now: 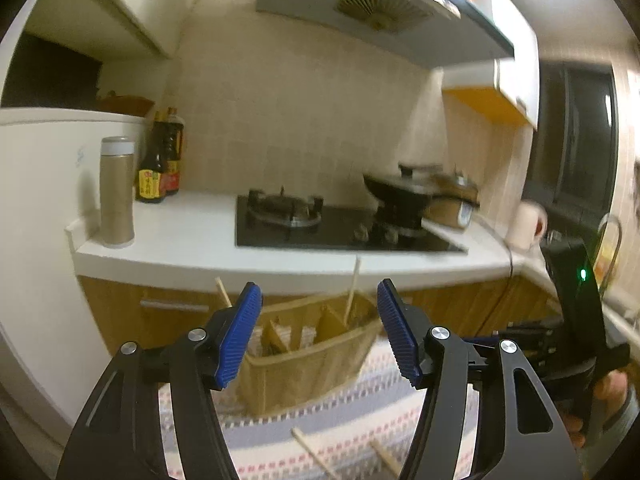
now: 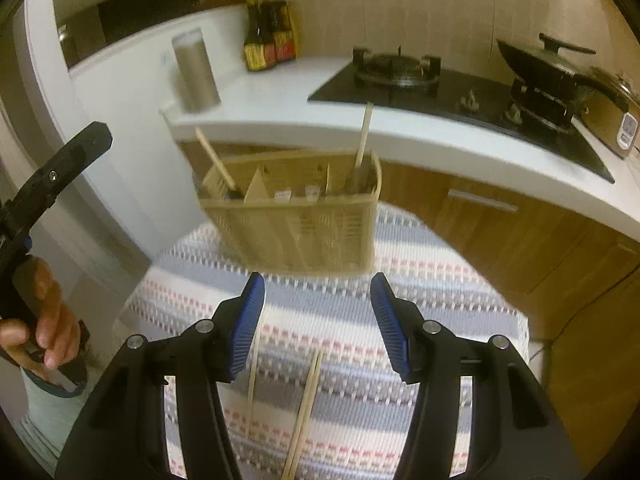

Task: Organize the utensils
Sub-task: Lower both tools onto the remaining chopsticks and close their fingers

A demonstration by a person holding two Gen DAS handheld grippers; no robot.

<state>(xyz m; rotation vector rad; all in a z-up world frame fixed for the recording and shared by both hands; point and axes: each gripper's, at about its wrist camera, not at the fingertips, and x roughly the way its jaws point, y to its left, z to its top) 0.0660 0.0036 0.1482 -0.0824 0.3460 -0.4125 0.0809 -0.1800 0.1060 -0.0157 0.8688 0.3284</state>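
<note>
Chopsticks are lying loose on the striped cloth, a pair side by side with their long axis running away from you toward the basket, and a single stick is lying just left of them along the same line. You are holding the right gripper directly over them, tilted down, so the pair is sitting below and between its blue pads; that hand looks the nearer one for the pick. Its jaws are standing about half open, gripping nothing and touching nothing. The woven basket is standing upright at the far end of the cloth, one stick already leaning in its left compartment and one in its right. You are carrying the left gripper more level, looking toward the basket, its jaws likewise parted and empty, with two stick ends showing on the cloth beneath it.
</note>
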